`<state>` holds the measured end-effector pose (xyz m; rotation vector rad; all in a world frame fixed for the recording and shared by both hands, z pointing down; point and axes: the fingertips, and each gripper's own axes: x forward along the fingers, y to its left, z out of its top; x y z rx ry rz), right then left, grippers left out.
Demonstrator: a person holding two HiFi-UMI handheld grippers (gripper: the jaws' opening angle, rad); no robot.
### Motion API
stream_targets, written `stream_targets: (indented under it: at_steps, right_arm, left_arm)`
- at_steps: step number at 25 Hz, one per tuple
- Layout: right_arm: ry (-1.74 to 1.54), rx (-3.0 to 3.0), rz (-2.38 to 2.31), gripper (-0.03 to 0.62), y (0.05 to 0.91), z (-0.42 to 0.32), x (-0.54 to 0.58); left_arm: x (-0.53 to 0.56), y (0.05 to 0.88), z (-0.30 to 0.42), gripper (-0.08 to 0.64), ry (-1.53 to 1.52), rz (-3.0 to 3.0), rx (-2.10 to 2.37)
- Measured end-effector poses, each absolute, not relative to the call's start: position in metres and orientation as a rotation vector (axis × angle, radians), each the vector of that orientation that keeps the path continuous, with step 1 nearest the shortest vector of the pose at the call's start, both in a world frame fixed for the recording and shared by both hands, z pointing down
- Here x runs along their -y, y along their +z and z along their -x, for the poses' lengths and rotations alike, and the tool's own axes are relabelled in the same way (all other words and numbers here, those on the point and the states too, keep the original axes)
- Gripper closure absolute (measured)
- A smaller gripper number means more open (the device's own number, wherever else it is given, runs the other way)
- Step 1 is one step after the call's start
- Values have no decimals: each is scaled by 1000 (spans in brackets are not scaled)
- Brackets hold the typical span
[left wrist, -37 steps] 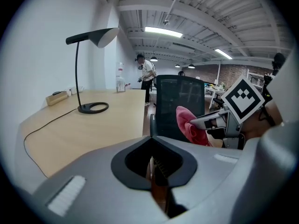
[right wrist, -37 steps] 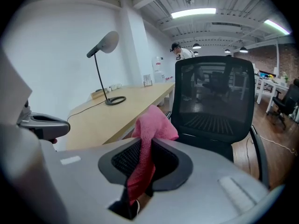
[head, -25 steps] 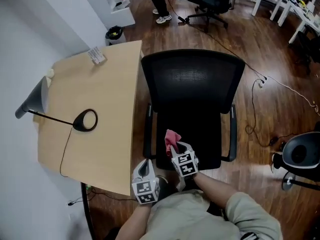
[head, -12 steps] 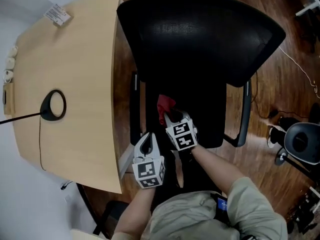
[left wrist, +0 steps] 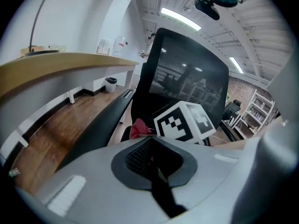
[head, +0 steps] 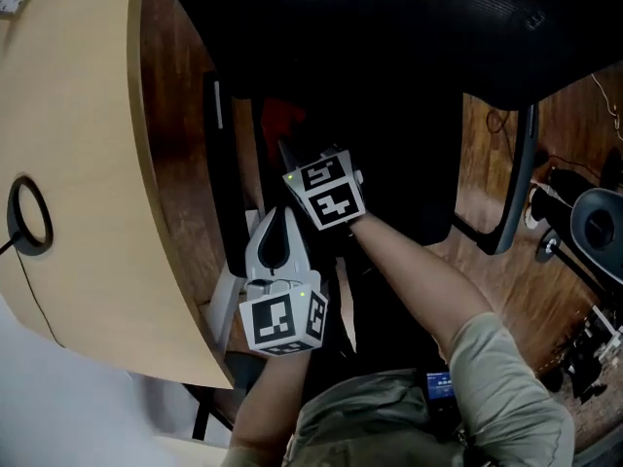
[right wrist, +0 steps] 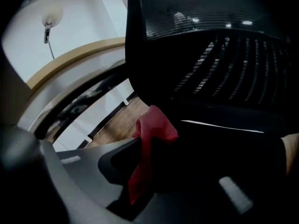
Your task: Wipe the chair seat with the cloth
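We have brought our right gripper (head: 289, 150), clamped on the red cloth (head: 281, 120), down near the chair seat (head: 389, 144), so wiping can start; our left gripper (head: 276, 218) is closed and empty.

A pale wooden tabletop (head: 78, 115) fills the left of the head view. A black ring-shaped lamp base (head: 27, 217) rests on it near the frame's left edge. Dark brown plank floor (head: 180, 115) shows beside it and again at the right, where another chair's base (head: 594, 227) stands. In the left gripper view a white wall (left wrist: 70, 13) rises at the upper left. Strip lights (left wrist: 180, 18) cross the white ceiling (left wrist: 252, 31), a small bin (left wrist: 111, 84) sits on the floor, and shelves (left wrist: 259, 108) stand at the right.
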<state>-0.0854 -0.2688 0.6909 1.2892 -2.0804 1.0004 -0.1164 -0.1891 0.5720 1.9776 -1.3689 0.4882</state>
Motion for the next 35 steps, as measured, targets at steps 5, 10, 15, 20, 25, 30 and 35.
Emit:
stream_targets:
  at_steps: [5, 10, 15, 20, 25, 30, 35]
  right_arm:
    - [1001, 2060, -1262, 526, 728, 101, 296]
    - [1018, 2029, -1242, 526, 746, 107, 304]
    - [1005, 2020, -1256, 526, 750, 93, 315]
    - [1039, 1980, -1330, 526, 748, 54, 313]
    - [1048, 1902, -1458, 526, 741, -16, 303]
    - [1053, 1777, -1602, 526, 738, -101, 280]
    - [1054, 1655, -1730, 526, 738, -178, 254]
  left_arm:
    - [181, 590, 124, 555, 512, -1958, 1351]
    - [184, 597, 125, 555, 550, -1953, 1338]
    - [191, 602, 120, 555, 553, -1941, 1350]
    - [189, 608, 105, 555, 571, -1958, 1319]
    - [189, 610, 74, 555, 585, -1996, 1267]
    - [189, 606, 36, 555, 585, -2064, 1208]
    - [177, 610, 7, 555, 618, -2127, 1144]
